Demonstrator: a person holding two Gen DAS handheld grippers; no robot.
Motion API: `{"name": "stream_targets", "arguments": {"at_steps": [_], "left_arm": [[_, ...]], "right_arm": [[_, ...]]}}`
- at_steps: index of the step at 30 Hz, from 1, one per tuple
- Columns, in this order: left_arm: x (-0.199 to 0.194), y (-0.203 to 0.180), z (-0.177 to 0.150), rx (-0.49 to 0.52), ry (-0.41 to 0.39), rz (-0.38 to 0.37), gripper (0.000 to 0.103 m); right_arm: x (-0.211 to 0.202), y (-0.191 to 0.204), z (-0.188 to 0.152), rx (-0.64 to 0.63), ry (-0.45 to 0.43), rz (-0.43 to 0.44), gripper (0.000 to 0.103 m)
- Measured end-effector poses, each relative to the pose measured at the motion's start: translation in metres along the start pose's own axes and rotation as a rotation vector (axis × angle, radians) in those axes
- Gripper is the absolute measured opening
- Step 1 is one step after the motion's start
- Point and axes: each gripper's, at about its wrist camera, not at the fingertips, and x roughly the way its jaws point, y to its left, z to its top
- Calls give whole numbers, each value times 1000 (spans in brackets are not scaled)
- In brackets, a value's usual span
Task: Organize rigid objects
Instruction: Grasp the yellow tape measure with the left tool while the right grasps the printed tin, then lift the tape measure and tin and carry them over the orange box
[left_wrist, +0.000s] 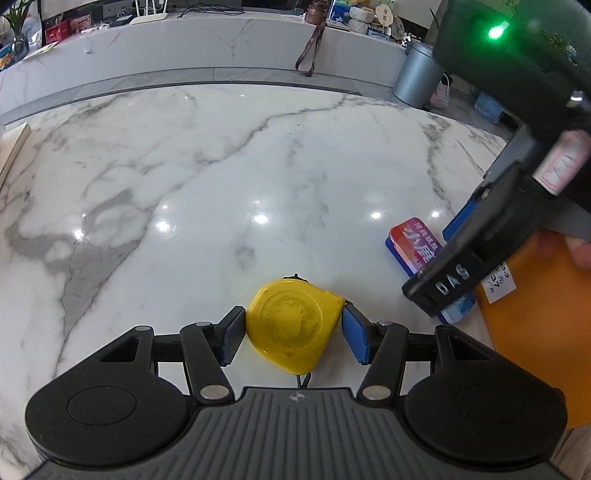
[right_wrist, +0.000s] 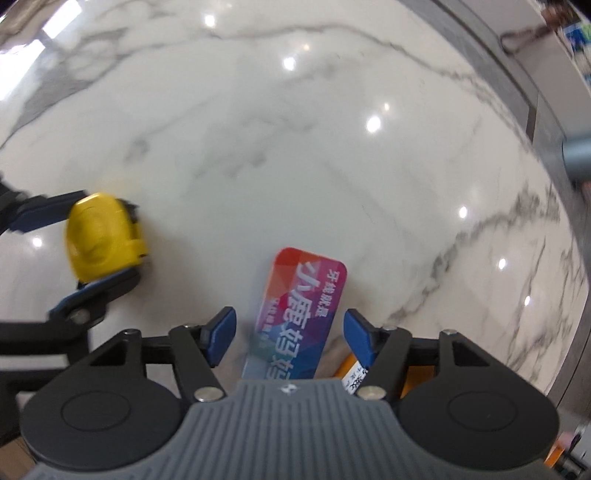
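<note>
Left gripper (left_wrist: 294, 328): its blue pads sit against both sides of the yellow tape measure (left_wrist: 293, 325), pinching it; the left pad touches the case's left flank, the right pad meets its upper right corner.
Tape measure: round-cornered yellow case with a worn circular disc on its face, a dark tab at the far end and a thin dark cord trailing toward the camera; from the right wrist view it appears at the left, blurred, clamped between the same blue fingers (right_wrist: 107, 284). Whether it rests on the stone or is lifted just off it cannot be told.
Right gripper (right_wrist: 290, 332): jaws spread, with clear gaps between each blue pad and the flat box between them; no pad presses on it.
Flat box (right_wrist: 301, 314): a slim rounded tin or carton printed in red, purple and blue with white Chinese characters, lying on the table and angled away from the camera.
Orange item (left_wrist: 535, 332): a flat orange packet with a white label, just beside the box on its right; part of the box overlaps its edge.
Table (left_wrist: 221, 177): glossy white marble with grey veins.
Background: a raised marble counter (left_wrist: 184, 40) with clutter, and a grey bin (left_wrist: 417, 74) on the floor beyond.
</note>
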Motion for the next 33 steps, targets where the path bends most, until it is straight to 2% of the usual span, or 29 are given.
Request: {"name": "stream_targets", "arguments": {"at_steps": [1,5,9,11,12,18,20,21,23,27,33], "left_arm": [[1,-1,0,-1,0,-5,65],[0,0,0,1,-5,-22,65],[2,0,0,3,7,-1,65],[1,0,0,12,11,5,65],[1,1,0,12,15,3,65],[0,1,-3,52,32,12,67],[0,2,-3,52,33,11,67],[0,1,-4,58,34,13,67],[0,-1,-5,81,37,18,70],[0,-4,-6,97,36,25,70],[0,-8,-10,150,36,45,72]], "right_arm": [[2,-4,1,15,1,2,73],[5,-18,1,66,1,65,72],[3,-17,-3,76,-22,89,63],[1,-16,-6,91,-35,111,52],[1,-17,-8,120,-30,152,48],[-6,-1,-22,148,-93,272,46],[-9,4,-29,140,-126,258,51],[-9,6,-34,139,-136,235,57],[-10,7,-44,161,-154,221,57],[-9,3,-61,268,-170,269,56],[-16,11,-90,329,-255,205,56]]}}
